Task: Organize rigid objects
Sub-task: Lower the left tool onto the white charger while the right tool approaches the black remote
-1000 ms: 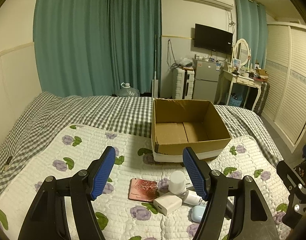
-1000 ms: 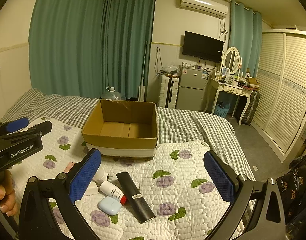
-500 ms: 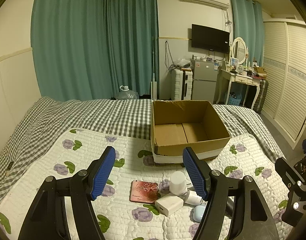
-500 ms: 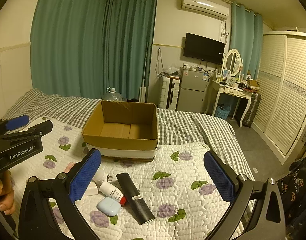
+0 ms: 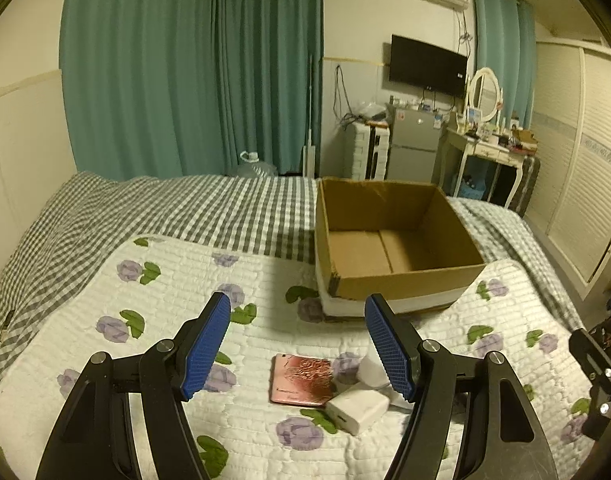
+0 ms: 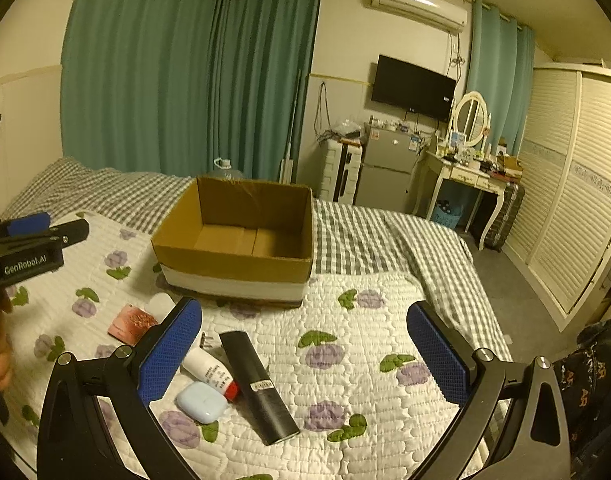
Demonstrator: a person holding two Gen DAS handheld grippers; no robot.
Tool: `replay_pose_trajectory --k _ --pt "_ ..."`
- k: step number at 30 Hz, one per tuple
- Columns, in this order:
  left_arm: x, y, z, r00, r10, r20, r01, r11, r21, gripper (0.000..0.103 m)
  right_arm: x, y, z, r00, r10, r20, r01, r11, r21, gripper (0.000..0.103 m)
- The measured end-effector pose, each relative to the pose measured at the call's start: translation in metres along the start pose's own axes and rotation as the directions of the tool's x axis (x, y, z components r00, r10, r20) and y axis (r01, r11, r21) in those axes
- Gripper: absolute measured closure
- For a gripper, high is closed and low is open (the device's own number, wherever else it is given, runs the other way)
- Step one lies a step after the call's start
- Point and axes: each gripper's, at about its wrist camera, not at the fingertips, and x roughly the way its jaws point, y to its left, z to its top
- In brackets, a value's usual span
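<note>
here, two grippers, left gripper [image 5: 297,344] and right gripper [image 6: 305,352] jaws spread, one cardboard box [image 6: 233,268], one phone [image 5: 301,378]

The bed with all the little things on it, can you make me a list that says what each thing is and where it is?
box: empty cardboard box, open top, on the bed
phone: pink phone, flat, near the left gripper
charger: white charger, beside the phone
earbud case: pale blue case
tube: white tube, red cap
black bar: black remote-like bar, beside the tube
grippers: left and right gripper open, holding nothing
</note>
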Motion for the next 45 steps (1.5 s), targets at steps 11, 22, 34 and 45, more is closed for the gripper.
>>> replay_pose_trajectory --k 11,22,34,45 --pt "0.067 0.017 -0.029 0.98 0.025 -0.196 -0.027 1.0 -0.008 0.03 0.041 -0.016 -0.025 0.995 0.017 -0.099 -0.013 0.999 0.034 0.0" --pt "0.083 -0.032 -0.065 0.913 -0.159 -0.376 0.212 0.972 0.104 0.031 0.08 -0.002 -0.051 0.975 0.07 -0.21 -0.072 0.997 -0.005 0.0" --pt "0.126 -0.051 -0.094 0.861 -0.183 -0.474 0.303 0.934 0.191 0.03 0.117 0.008 -0.079 0.938 0.098 -0.333 -0.119 0.992 -0.044 0.001" --pt "0.126 -0.058 -0.096 0.894 -0.18 -0.411 0.292 0.929 0.227 0.039 0.139 0.016 -0.102 0.904 0.087 -0.418 -0.142 0.984 -0.103 0.024"
